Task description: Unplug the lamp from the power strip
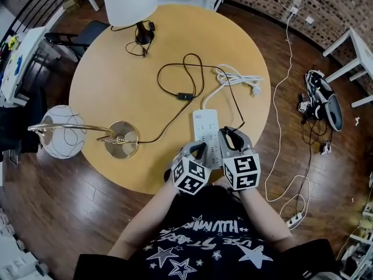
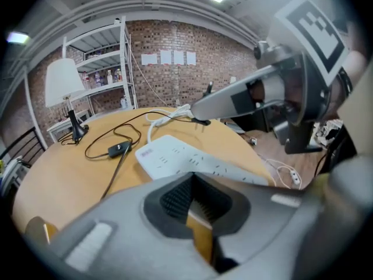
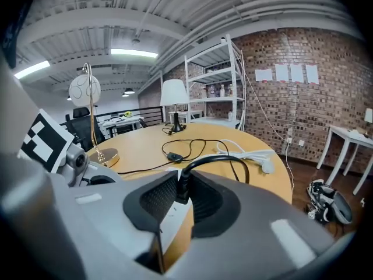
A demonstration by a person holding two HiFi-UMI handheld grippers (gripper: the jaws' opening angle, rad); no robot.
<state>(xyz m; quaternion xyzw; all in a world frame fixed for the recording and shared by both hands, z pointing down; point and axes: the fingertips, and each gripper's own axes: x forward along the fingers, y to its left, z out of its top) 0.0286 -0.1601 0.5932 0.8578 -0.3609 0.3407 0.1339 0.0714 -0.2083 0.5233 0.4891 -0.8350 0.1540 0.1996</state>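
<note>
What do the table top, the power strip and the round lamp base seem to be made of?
Table top: wood or wood-look laminate; pale, smooth, faint sheen.
Power strip: white moulded plastic, matte.
Lamp base: metal, perhaps brass-plated; gold colour, mirror shine.

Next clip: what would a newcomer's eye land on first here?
The left gripper and right gripper crowd the near end of the white power strip, the right claw clamped on a black plug. At the table's left edge, a gold lamp hangs its globe shade out over the floor.
</note>
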